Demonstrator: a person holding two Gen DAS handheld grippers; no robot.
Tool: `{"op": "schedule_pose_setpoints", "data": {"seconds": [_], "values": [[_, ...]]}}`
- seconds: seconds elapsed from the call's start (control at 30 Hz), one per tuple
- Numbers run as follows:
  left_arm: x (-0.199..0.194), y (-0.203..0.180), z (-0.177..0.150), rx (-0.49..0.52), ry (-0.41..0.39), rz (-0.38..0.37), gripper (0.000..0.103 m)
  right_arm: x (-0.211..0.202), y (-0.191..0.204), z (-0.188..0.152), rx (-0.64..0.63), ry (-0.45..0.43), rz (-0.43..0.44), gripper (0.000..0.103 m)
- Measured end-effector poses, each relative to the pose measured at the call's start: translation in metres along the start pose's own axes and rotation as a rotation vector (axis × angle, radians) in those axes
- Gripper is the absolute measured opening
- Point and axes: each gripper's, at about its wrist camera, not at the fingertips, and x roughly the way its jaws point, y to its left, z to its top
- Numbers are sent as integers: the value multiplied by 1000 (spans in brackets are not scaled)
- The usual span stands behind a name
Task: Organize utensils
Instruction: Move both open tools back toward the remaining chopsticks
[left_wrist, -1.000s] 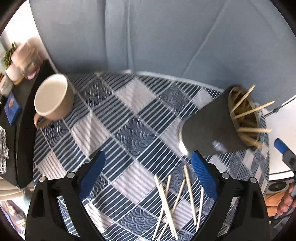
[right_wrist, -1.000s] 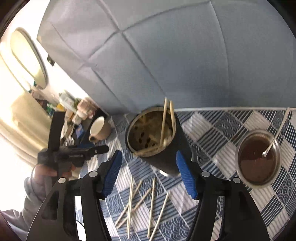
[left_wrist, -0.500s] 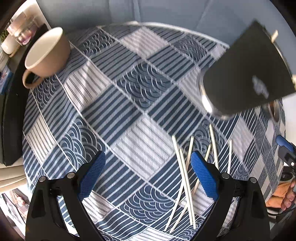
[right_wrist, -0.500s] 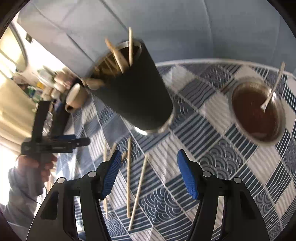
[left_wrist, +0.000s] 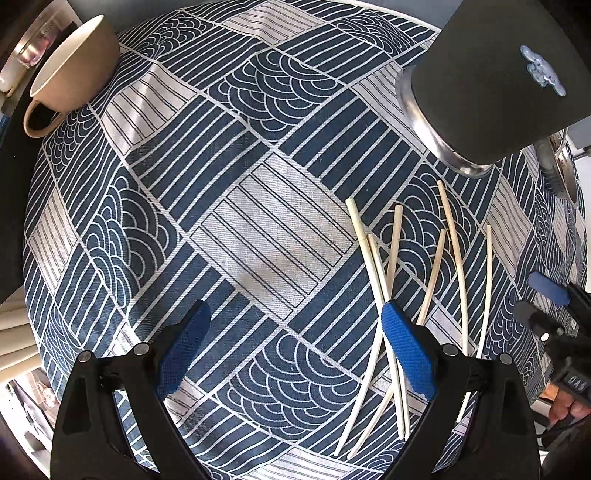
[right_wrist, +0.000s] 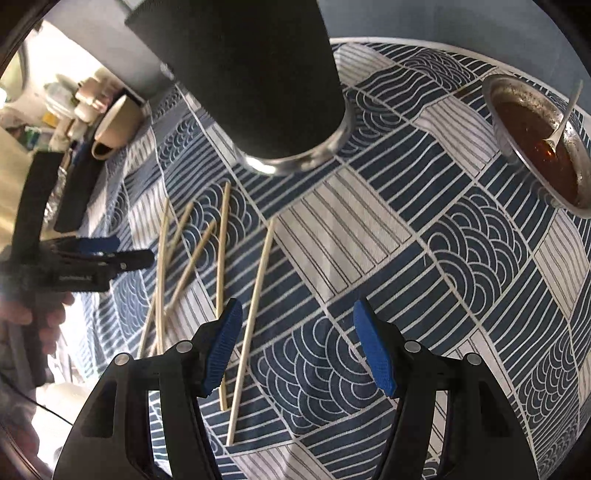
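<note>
Both grippers are hovering low over the blue patterned tablecloth (left_wrist: 266, 240) right now, and neither is holding a thing. The left gripper (left_wrist: 295, 350) is spread wide, its right finger sitting just over the near ends of the loose chopsticks (left_wrist: 373, 266). The right gripper (right_wrist: 297, 347) is gaping too, with one pale stick (right_wrist: 255, 314) running past its left finger. The sticks are lying scattered, some crossing each other, just in front of the dark cylindrical holder (right_wrist: 258, 85) (upright, silver rim at its base). Off to the side, a beige mug (left_wrist: 70, 70) and a bowl of brown sauce (right_wrist: 535, 136) with a spoon in it.
</note>
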Motion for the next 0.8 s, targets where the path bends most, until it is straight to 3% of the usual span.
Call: {"op": "schedule_pose_setpoints", "data": {"seconds": [0.33,0.57,0.8], "values": [[17,-16,4,-1,12,-18,92,12,17,-8,-47,18,-43,66],[27,-41,2,60,3,72,92,21,37,-12,-98,21,-182,67],[25,-47,-10,46,-24,73,92,18,27,-11,-61,20,-234,67]]}}
